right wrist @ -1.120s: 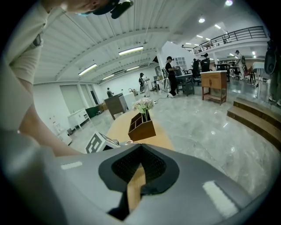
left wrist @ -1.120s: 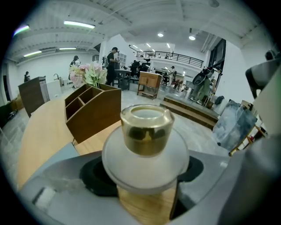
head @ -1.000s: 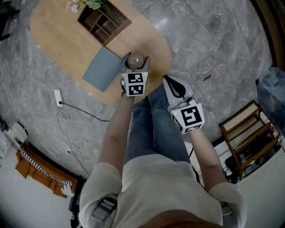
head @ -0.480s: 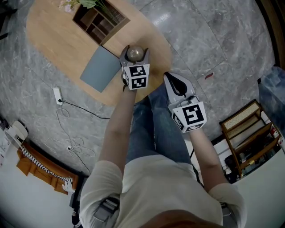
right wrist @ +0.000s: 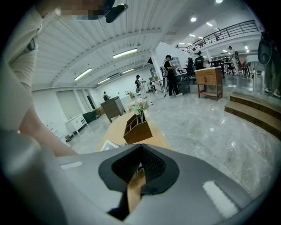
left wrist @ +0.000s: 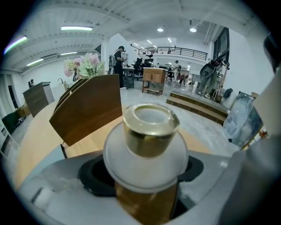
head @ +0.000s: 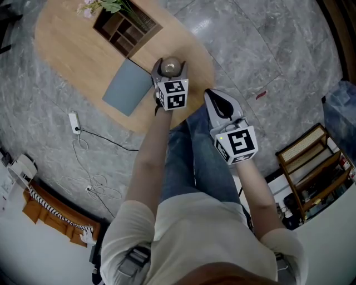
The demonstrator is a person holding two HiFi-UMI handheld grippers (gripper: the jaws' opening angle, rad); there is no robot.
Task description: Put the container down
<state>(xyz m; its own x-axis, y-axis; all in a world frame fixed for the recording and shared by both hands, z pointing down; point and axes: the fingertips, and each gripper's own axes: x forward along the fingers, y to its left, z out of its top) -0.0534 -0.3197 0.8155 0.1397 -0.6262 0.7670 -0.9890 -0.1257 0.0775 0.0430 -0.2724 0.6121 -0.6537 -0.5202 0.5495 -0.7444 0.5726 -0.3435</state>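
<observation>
The container is a round jar with a gold cap, a white collar and an amber body. My left gripper is shut on it, a jaw on each side, over the near right end of the oval wooden table. In the left gripper view the jaws hide the jar's base, so whether it touches the table is unclear. My right gripper is shut and holds nothing, off the table's edge above the person's lap; in its own view the pads meet.
A grey mat lies on the table just left of the container. Behind it stands a wooden desk organizer with flowers. A power strip with a cable lies on the marble floor. A wooden rack stands at right.
My left gripper has carried the container a little farther over the table, away from the person. The right gripper has hardly moved.
</observation>
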